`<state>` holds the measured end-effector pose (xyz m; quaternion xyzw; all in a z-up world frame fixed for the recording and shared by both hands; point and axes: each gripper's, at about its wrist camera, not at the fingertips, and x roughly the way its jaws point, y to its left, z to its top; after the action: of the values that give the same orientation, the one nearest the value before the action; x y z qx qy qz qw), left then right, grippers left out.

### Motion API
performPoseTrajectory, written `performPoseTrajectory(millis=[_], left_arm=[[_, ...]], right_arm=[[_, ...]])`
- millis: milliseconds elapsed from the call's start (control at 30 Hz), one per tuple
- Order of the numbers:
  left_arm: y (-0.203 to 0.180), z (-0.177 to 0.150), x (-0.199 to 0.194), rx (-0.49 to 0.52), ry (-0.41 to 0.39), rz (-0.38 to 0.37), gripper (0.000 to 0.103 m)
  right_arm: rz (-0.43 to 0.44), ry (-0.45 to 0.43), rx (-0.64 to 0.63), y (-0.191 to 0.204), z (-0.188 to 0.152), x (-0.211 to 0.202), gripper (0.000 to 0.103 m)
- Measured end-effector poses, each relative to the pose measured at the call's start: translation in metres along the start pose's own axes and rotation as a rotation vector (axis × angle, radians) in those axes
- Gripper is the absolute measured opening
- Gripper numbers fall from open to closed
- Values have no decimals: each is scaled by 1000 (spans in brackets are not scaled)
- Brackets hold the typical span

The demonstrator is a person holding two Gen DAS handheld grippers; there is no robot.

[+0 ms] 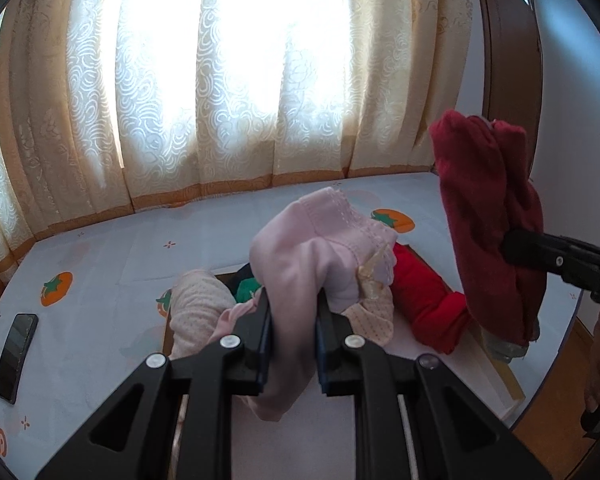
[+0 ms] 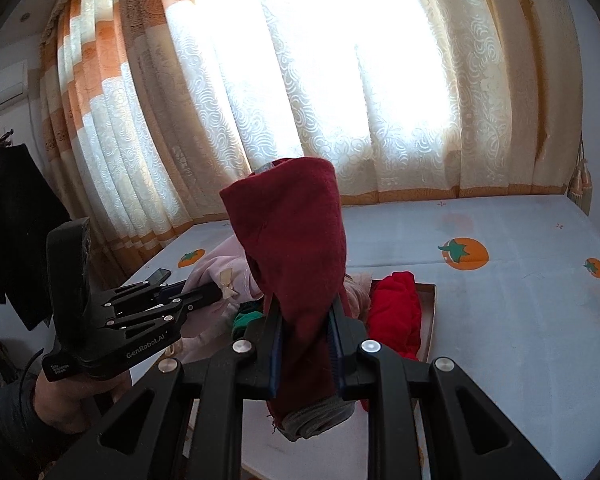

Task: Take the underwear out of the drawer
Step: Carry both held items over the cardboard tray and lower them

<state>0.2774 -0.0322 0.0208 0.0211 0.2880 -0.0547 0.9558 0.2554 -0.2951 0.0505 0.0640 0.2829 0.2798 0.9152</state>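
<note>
Clamping pink underwear (image 1: 324, 256) between left fingers (image 1: 260, 332), right fingers (image 2: 274, 332) pinch maroon underwear (image 2: 296, 240)

Maroon underwear (image 2: 296, 248) in right tool (image 2: 304, 344)

You are in a bedroom of a home. A wide bed (image 2: 500, 320) fills the space in front of you, covered with a pale sheet printed with orange persimmons (image 2: 463, 254). Behind it, long cream curtains (image 1: 236, 92) with a swirl pattern and orange bands hang over a bright window. A dark garment (image 2: 12, 248) hangs at the wall on the left, and an air conditioner (image 2: 2, 80) sits high beside it. A phone (image 1: 16, 356) lies on the sheet. A wooden drawer (image 2: 428, 320) full of folded clothes rests on the bed. The floor (image 1: 556, 396) beside the bed is wooden, and a dark wooden door frame (image 1: 508, 60) stands at the right.
</note>
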Motion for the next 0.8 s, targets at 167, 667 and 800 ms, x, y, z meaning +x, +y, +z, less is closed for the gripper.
performPoseTrajectory(millis=[167, 667, 800], left_arm=[[3, 5, 10, -33, 14, -7, 16], [5, 10, 36, -69, 56, 8, 16], [6, 11, 45, -91, 76, 3, 16]], right_arm=[[-5, 19, 28, -8, 4, 13, 22], [-47, 94, 54, -20, 7, 49, 22], [-67, 122, 56, -25, 6, 60, 22]])
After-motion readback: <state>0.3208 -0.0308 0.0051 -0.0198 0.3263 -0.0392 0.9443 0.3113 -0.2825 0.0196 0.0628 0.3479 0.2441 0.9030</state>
